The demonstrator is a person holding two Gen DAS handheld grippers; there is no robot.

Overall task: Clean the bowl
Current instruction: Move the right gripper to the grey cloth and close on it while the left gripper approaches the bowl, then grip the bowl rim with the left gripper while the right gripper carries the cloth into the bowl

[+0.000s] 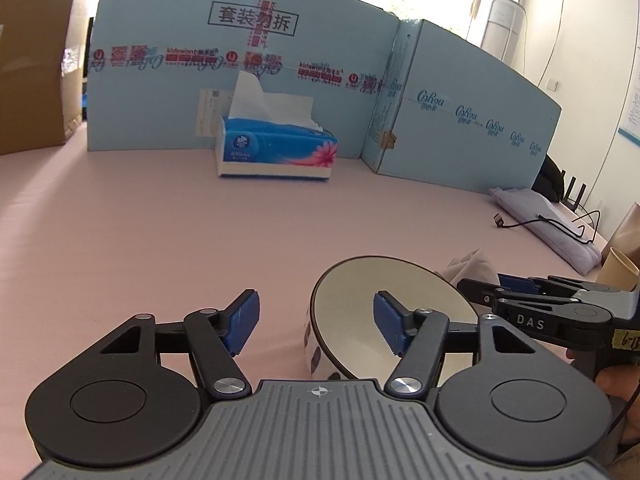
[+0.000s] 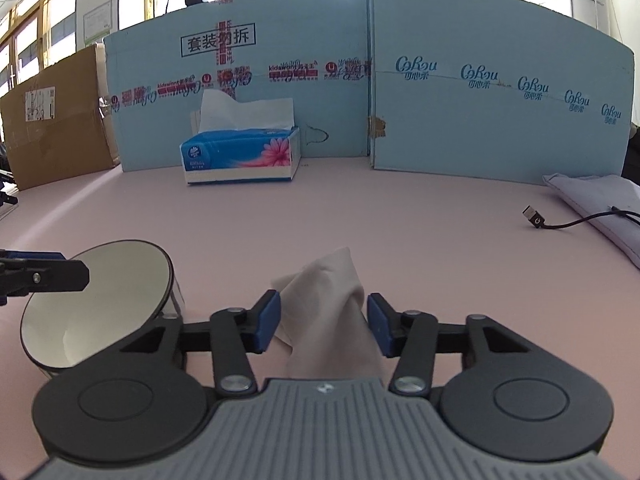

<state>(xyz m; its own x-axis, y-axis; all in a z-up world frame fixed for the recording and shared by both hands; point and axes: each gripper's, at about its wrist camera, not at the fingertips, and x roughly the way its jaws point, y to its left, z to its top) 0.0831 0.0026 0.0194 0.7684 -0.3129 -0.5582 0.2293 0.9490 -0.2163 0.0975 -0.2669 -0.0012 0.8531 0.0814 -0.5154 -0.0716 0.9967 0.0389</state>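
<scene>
A white bowl [image 1: 384, 280] [image 2: 96, 280] with a dark rim sits on the pink table, tipped with its opening toward the cameras. My left gripper [image 1: 318, 326] is open and straddles the bowl's near-left wall: its right pad is inside the bowl, its left pad outside and well clear of the wall. A crumpled beige cloth [image 2: 332, 292] [image 1: 470, 266] stands in a peak just right of the bowl. My right gripper [image 2: 324, 324] [image 1: 480, 290] has the cloth between its blue pads. They stand close at its sides, and no squeeze shows.
A blue tissue box [image 1: 276, 152] [image 2: 240, 152] stands at the back before a light-blue cardboard screen [image 2: 480, 120]. A brown carton [image 1: 36, 60] is at back left. At right lie a grey folded fabric [image 2: 600, 200], a black USB cable [image 2: 536, 216] and a paper cup [image 1: 622, 268].
</scene>
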